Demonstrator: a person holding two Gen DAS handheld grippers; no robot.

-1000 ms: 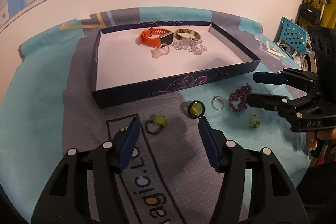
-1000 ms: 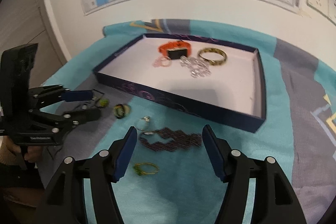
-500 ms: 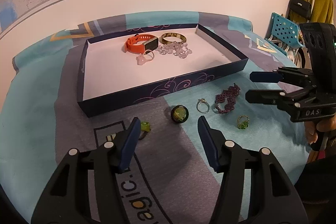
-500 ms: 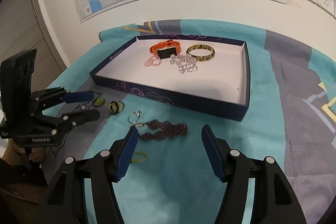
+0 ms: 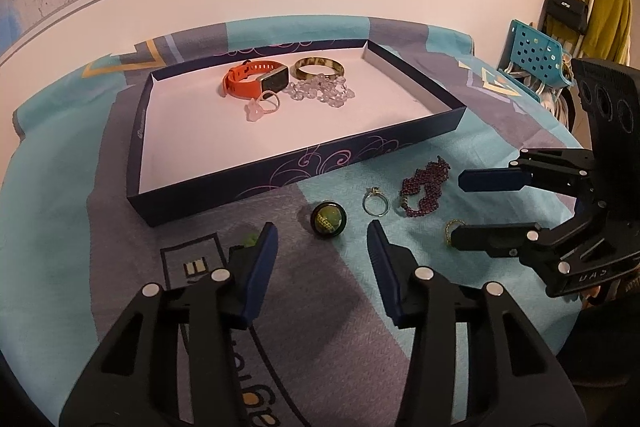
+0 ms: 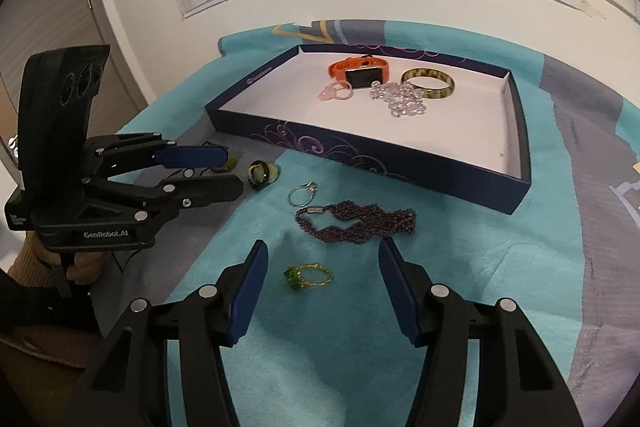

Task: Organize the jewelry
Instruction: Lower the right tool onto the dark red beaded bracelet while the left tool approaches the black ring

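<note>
The gap between the fingers of the left gripper (image 5: 322, 241) has been narrowed, and its jaws are closing with nothing between them. In the left wrist view the dark round ring (image 5: 329, 219), once level with the fingertips, is now seen above them at mid-frame. The right gripper (image 6: 323, 261) is closing too, and the gold ring with a green stone (image 6: 307, 276) is now framed between its fingers, untouched.

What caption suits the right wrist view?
Right gripper, jaws closing, above a gold ring; purple bracelet and tray beyond.
</note>
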